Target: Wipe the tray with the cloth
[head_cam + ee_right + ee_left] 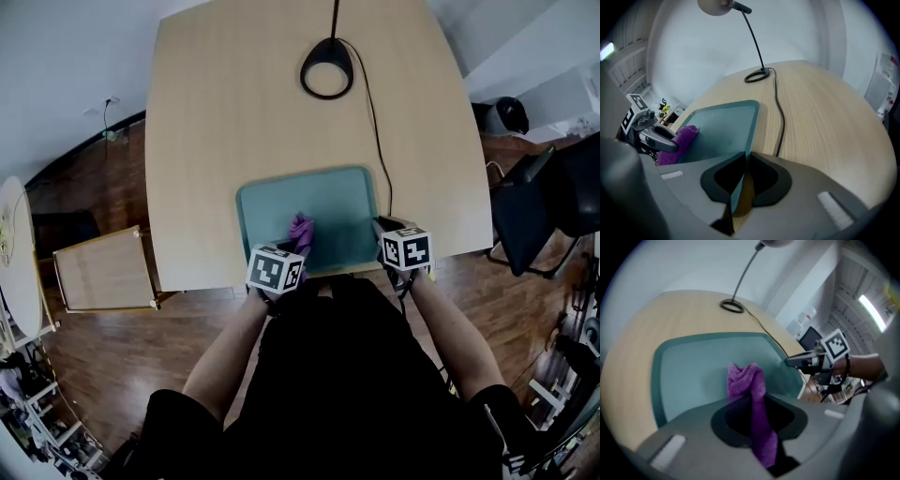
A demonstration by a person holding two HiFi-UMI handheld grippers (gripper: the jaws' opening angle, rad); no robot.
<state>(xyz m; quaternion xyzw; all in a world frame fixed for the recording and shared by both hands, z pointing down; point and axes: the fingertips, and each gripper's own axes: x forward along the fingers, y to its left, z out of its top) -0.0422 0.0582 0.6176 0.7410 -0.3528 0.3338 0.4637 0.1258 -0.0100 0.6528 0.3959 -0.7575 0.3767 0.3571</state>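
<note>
A teal tray (347, 206) lies on the pale wooden table near its front edge. A purple cloth (301, 232) rests on the tray's near left part, and my left gripper (292, 246) is shut on it. In the left gripper view the purple cloth (750, 390) runs up between the jaws and bunches on the tray (693, 371). My right gripper (382, 228) is shut on the tray's near right rim; in the right gripper view the tray (726, 126) edge sits pinched between the jaws, with the cloth (679, 140) at the left.
A black desk lamp with a ring base (326, 67) stands at the table's far side, and its cable (378, 141) runs down past the tray's right edge. A black chair (539, 211) is right of the table. A small wooden table (103, 272) stands at the left.
</note>
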